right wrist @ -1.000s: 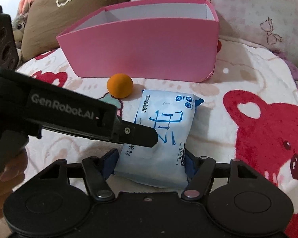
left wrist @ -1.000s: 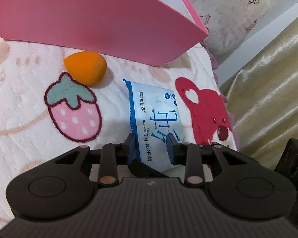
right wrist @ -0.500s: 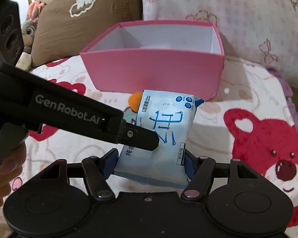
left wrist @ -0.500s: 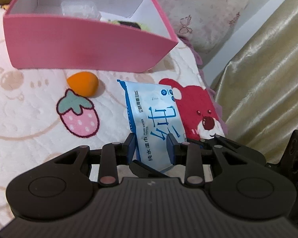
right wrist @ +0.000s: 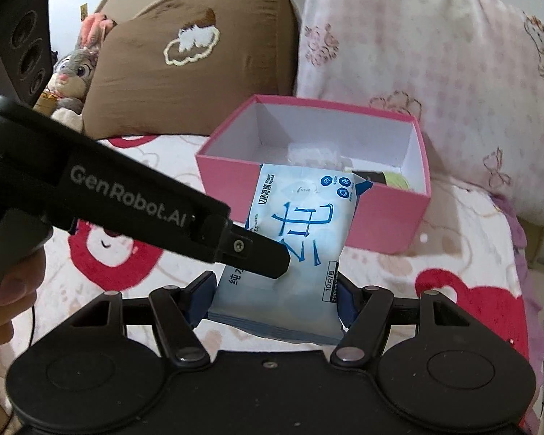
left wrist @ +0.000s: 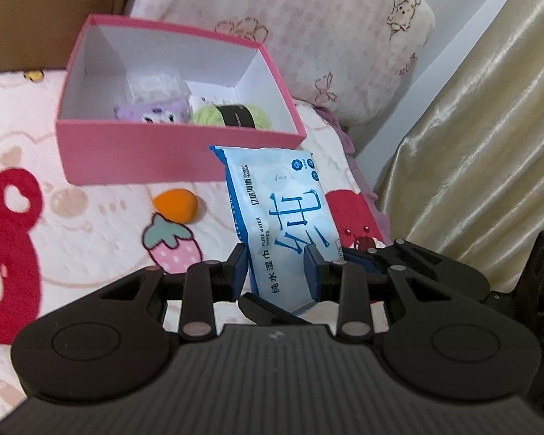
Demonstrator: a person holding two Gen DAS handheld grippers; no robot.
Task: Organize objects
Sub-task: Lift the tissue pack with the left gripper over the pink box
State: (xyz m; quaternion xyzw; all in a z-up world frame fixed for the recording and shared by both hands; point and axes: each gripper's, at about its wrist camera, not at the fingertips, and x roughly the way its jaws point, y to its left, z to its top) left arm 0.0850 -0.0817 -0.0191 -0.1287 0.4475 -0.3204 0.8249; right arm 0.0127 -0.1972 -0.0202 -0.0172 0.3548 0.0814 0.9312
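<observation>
I am holding the pale blue plastic pack of wet wipes between both tools; my right gripper is grasping it across its width, pads pressing its two long sides at the near end; my left gripper is clenching thin on the pack's near left corner, one black finger lying over the printed face in the right view. The pack is hanging clear above the pink-and-white printed fleece blanket, its far end reaching just to the near wall of the box in both views; I cannot tell whether it is touching that wall.

Below and to the left, the small orange egg-shaped sponge is lying on the blanket, just before the box and apart from the pack; open blanket is spreading to the left of it.

Beyond, the pink cardboard box with white inside is standing open; a purple soft item, a clear wrapped packet and a green ball with a black band are crowding its right and middle, leaving its left part bare.

Behind it a brown cushion and a pink floral pillow are closing the far edge; a gold curtain is walling the right side; a grey plush rabbit is sitting far left.
</observation>
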